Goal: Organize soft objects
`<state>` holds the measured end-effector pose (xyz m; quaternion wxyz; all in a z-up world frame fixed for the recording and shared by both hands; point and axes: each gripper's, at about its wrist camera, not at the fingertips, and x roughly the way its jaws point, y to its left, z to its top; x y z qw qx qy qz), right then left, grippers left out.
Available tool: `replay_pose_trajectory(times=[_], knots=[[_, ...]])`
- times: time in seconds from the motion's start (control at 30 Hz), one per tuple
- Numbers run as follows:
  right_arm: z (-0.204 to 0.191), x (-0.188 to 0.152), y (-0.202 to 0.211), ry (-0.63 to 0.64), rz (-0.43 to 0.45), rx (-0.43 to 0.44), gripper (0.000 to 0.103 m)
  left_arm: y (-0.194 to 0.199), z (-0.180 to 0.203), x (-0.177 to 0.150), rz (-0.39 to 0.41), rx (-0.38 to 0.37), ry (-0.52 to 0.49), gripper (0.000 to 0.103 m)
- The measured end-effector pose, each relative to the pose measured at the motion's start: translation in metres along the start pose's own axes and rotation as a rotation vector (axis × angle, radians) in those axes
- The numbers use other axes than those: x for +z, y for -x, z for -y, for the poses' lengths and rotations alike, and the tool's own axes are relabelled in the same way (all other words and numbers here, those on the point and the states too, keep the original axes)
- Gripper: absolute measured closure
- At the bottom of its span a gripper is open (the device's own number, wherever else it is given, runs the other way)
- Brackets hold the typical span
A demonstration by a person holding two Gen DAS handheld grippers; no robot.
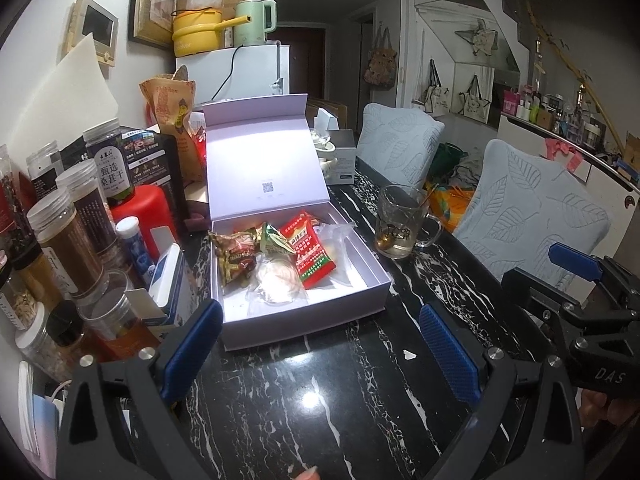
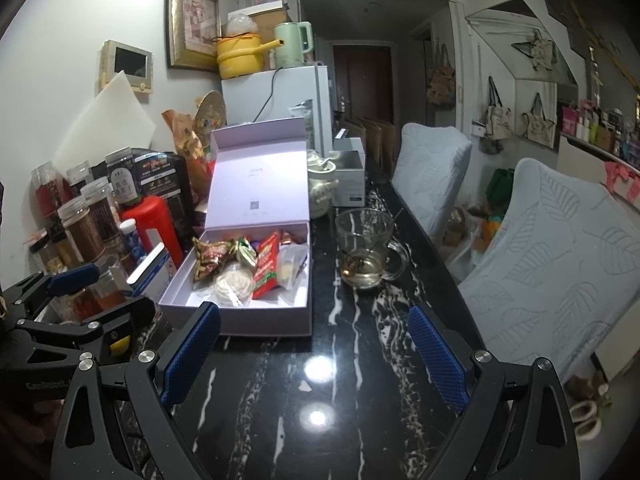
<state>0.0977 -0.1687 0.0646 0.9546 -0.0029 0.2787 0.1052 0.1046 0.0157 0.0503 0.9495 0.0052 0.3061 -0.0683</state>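
Note:
An open pale lilac box with its lid up stands on the black marble table. In it lie several soft snack packets: a red packet, a brown one, a green one, and a clear bag with a white round pastry. My left gripper is open and empty just in front of the box. My right gripper is open and empty, in front and right of the box; it also shows in the left wrist view.
A glass mug with liquid stands right of the box. Jars, bottles and a red container crowd the left side. A white teapot and a small box stand behind. Two covered chairs line the table's right edge.

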Motion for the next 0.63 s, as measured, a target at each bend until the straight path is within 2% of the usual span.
replay_pose_trajectory(times=[0.63], knots=[[0.0007,-0.0061,-0.0065,0.001,-0.029,-0.008,0.007,-0.0032,0.0026,-0.0062,-0.01,0.012,-0.023,0.003]])
